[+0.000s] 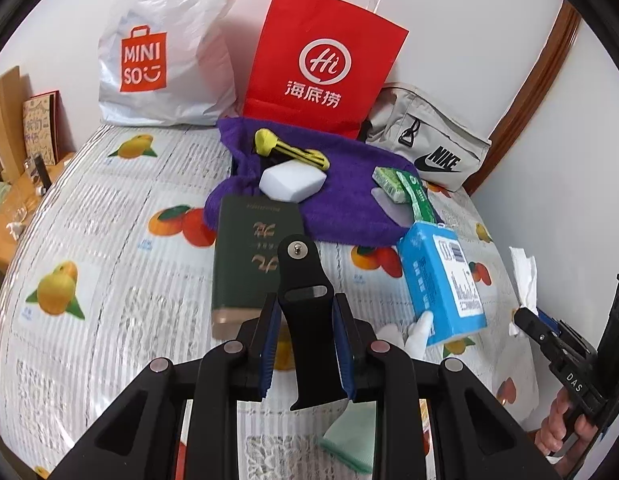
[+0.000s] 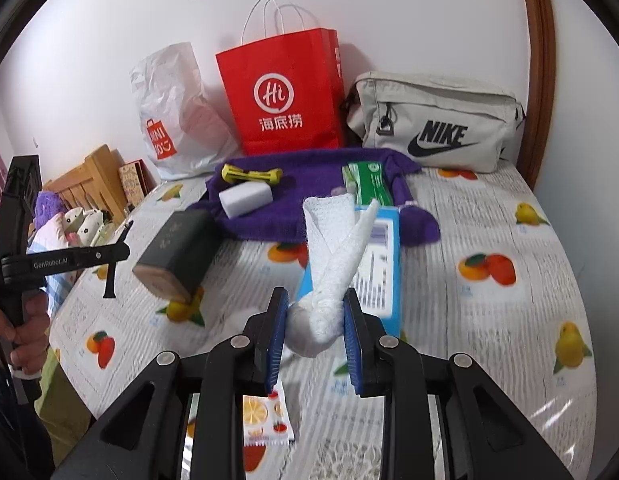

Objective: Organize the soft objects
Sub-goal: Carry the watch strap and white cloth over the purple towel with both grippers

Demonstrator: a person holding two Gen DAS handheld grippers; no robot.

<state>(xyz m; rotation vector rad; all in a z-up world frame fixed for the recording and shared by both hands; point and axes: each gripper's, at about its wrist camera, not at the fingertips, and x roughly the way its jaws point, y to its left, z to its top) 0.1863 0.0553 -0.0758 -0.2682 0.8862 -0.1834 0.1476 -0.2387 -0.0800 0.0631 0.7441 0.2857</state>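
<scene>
My left gripper (image 1: pixel 305 316) is shut on a black watch strap (image 1: pixel 303 280), held above the table; it also shows in the right wrist view (image 2: pixel 113 268). My right gripper (image 2: pixel 315 320) is shut on a rolled white cloth (image 2: pixel 333 256), which also shows in the left wrist view (image 1: pixel 523 280). A purple towel (image 1: pixel 349 196) lies at the back with a white sponge (image 1: pixel 291 182), a yellow clip (image 1: pixel 285 148) and green packets (image 1: pixel 409 192) on it. A blue tissue pack (image 1: pixel 441 280) and a dark green box (image 1: pixel 253 256) lie in front.
A white MINISO bag (image 1: pixel 165 52), a red paper bag (image 1: pixel 321 64) and a grey Nike pouch (image 1: pixel 433 140) stand against the back wall. A green cloth (image 1: pixel 349 440) lies under my left gripper. A small fruit-print sachet (image 2: pixel 265 416) lies at the table's near edge.
</scene>
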